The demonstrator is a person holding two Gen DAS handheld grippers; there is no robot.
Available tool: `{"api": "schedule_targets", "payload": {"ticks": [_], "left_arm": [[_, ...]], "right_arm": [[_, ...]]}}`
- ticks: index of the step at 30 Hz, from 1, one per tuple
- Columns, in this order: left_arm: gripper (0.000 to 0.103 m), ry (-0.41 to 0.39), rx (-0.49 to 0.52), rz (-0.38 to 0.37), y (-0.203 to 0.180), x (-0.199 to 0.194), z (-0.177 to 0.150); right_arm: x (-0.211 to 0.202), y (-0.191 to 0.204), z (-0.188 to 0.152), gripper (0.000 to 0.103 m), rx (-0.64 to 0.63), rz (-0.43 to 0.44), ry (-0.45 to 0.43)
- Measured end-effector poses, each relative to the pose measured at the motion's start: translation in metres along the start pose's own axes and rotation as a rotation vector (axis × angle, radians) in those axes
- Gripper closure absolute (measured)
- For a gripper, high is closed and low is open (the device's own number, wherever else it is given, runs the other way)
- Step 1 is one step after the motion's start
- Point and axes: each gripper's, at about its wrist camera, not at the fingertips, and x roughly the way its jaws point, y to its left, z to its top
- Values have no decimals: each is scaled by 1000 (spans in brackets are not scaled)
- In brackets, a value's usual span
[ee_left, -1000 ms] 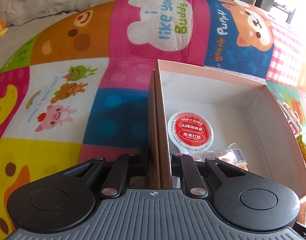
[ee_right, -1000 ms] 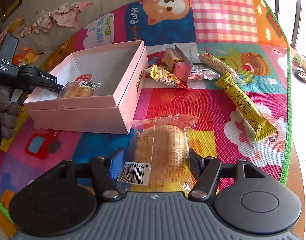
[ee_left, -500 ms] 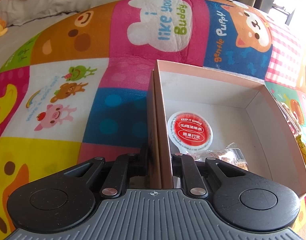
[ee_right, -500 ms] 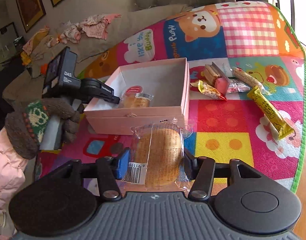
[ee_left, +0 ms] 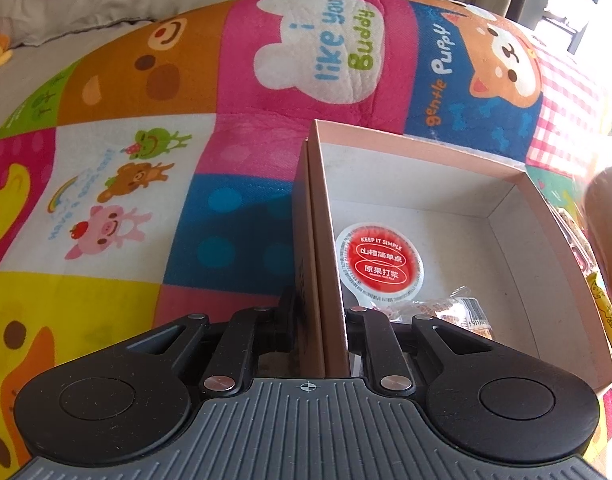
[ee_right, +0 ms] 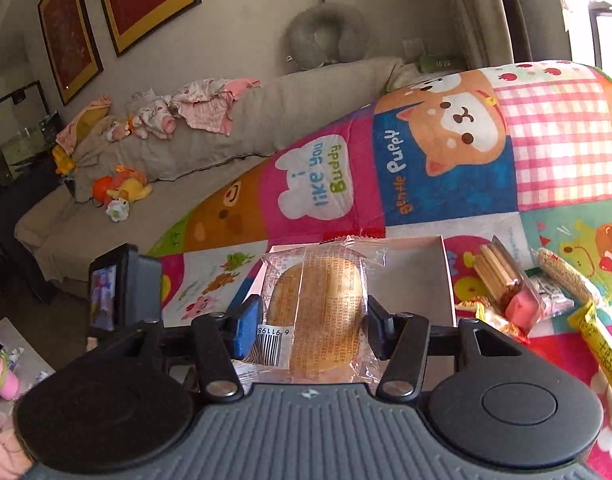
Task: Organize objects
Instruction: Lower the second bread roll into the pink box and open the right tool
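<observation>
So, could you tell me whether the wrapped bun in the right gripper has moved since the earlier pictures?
Yes. The wrapped bun, held in the right gripper, has risen off the mat and travelled toward the pink box; it now hangs in front of the box's opening.

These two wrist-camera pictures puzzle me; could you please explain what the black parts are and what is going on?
No robot here: a person holds a two-finger gripper in each hand, each with a camera looking along its fingers. In the left view, the left gripper is clamped on the side wall of the pink box, which holds a red-lidded cup and a wrapped snack. In the right view, the right gripper grips a wrapped cake over the box. More snacks lie on the cartoon mat.
</observation>
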Motion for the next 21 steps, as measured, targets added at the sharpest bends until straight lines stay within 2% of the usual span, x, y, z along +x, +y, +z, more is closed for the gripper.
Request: {"api": "schedule_targets", "payload": {"ticks": [5,9,13,19,21], "left_arm": [[86,-3,-9,-4,2,0,-1],[86,-5,-6,-4,2,-1,-2],[85,-9,-7,-9,3,-1,-3],[86,-15,0,-2,2,-1,-4],[86,-17,4,3,1,-1,-4]], "right_arm": [[35,-34,32,50,52,14,72],[75,-43,38,50,91,32,157],[117,-34,31,50,110,67,232],[153,-3,26,50,67,93,299],[160,7,24,50,36,67,310]]}}
